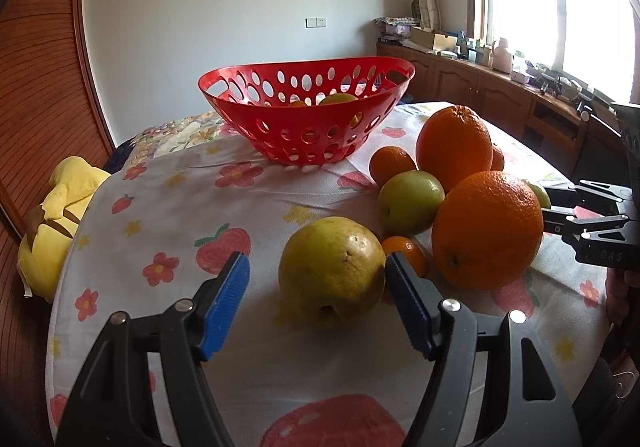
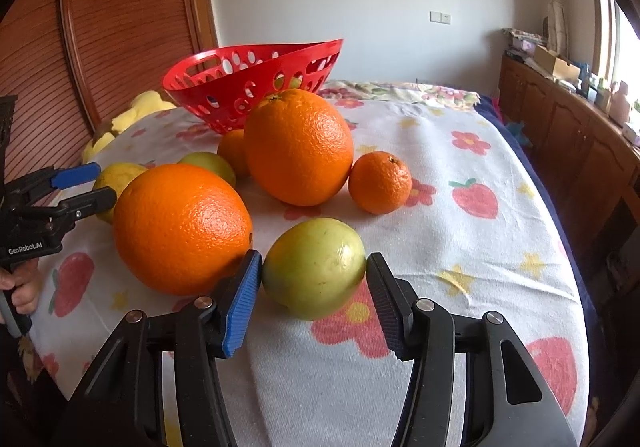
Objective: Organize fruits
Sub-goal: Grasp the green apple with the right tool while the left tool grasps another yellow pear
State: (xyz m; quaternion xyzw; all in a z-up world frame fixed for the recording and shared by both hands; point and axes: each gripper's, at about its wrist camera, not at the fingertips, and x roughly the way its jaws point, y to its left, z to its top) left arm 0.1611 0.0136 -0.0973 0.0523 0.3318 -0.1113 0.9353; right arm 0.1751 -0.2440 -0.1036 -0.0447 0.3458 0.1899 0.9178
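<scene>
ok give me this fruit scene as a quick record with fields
surface: table under a strawberry and flower print cloth
basket: red perforated basket at the far side, some fruit already inside
loose fruit: two big oranges, small tangerines, green and yellow fruits
left gripper: open, yellow pear between the jaws, gap on one side
right gripper: pads against a green fruit
progress: most fruit not yet in the basket

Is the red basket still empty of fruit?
No. In the left wrist view a yellow-green fruit shows through the holes of the red basket, already lying inside it.
</scene>
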